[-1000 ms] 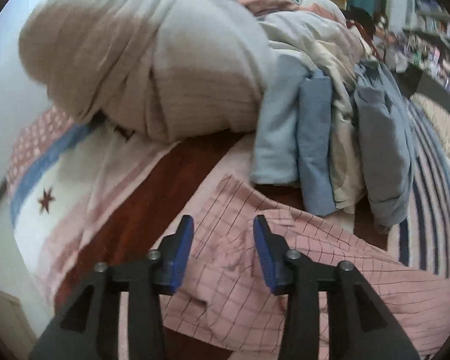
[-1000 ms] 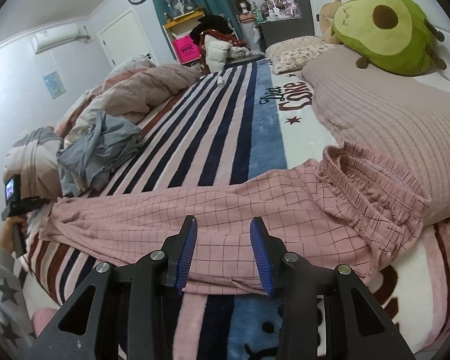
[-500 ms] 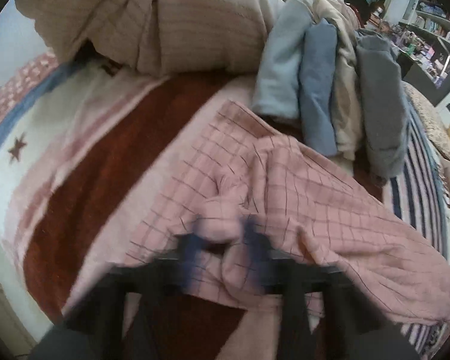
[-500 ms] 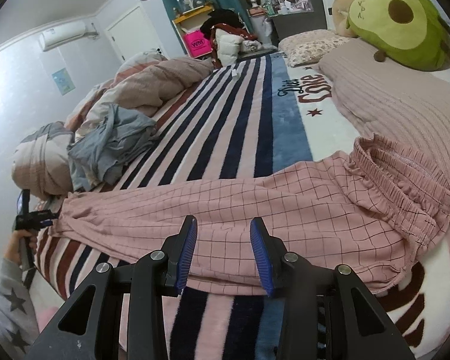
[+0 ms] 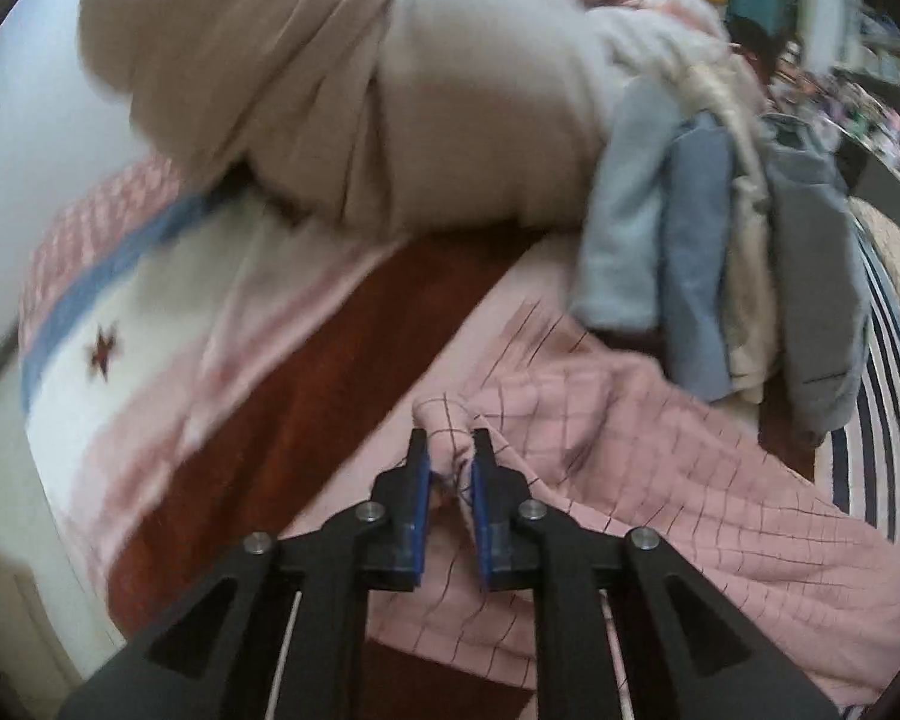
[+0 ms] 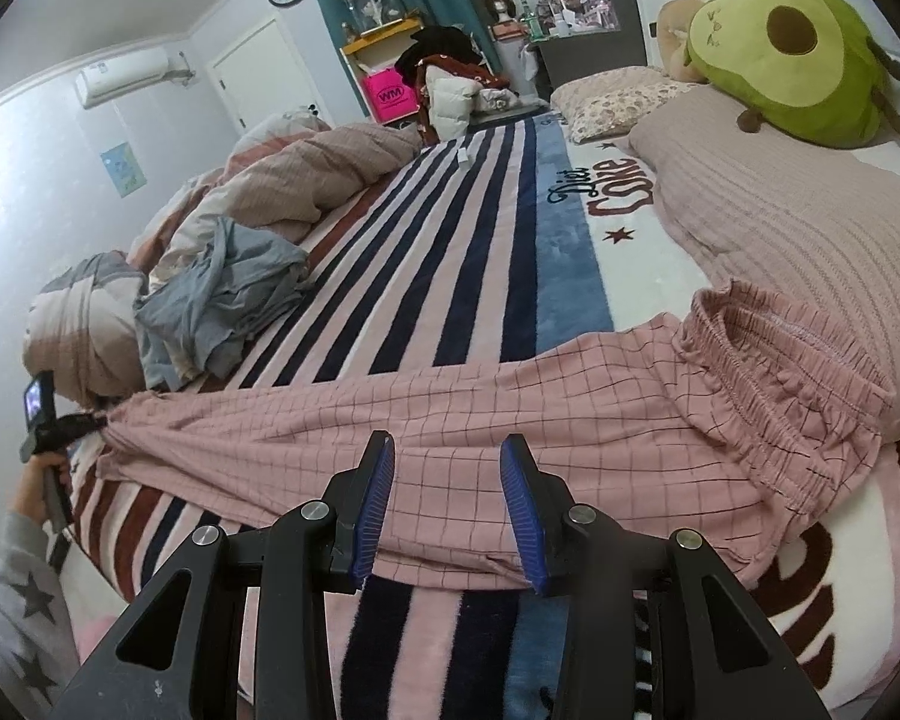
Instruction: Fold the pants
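Between the blue pads of the left gripper sits a bunched fold at the leg end of the pink checked pants, pinched tight above the striped blanket. Over the near edge of the pants, which lie stretched lengthwise across the bed from 9 o'clock to their ruffled waistband at 3 o'clock, the right gripper hovers with jaws spread and nothing between them. Farther off, a pile of grey clothes lies toward 10 o'clock and an avocado plush toward 1 o'clock.
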